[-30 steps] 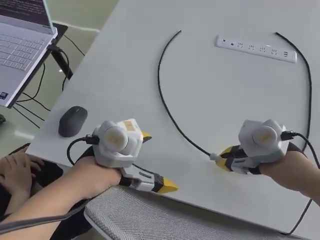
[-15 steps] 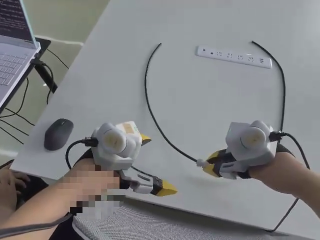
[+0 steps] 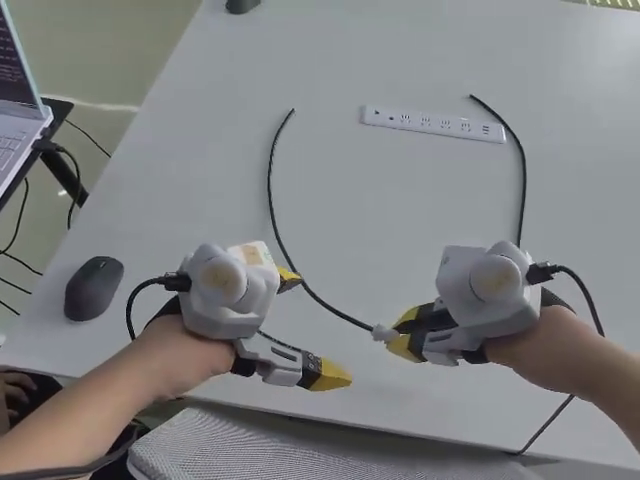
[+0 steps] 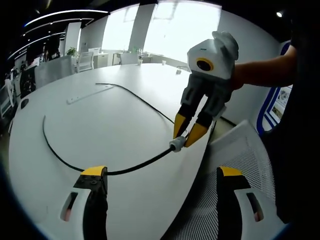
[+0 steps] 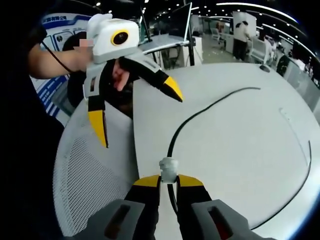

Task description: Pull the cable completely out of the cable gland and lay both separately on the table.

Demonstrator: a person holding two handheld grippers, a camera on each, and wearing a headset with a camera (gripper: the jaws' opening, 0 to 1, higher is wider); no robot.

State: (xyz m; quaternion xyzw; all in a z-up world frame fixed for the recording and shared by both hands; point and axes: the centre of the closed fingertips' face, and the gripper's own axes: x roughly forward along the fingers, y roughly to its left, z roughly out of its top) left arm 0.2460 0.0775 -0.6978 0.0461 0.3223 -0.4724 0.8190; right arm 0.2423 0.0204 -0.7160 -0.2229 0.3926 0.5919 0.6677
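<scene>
- Left gripper (image 3: 312, 326): jaws spread wide and empty, over the near edge of the white tabletop (image 3: 400, 200).
- Thin black cable (image 3: 269, 195): in the head view it passes just ahead of those jaws, running from 10 o'clock to 4 o'clock into the small white plastic cable gland (image 3: 383, 333).
- Right gripper (image 3: 405, 337): jaws pinched on the gland. The left gripper looks better placed to take the cable.
</scene>
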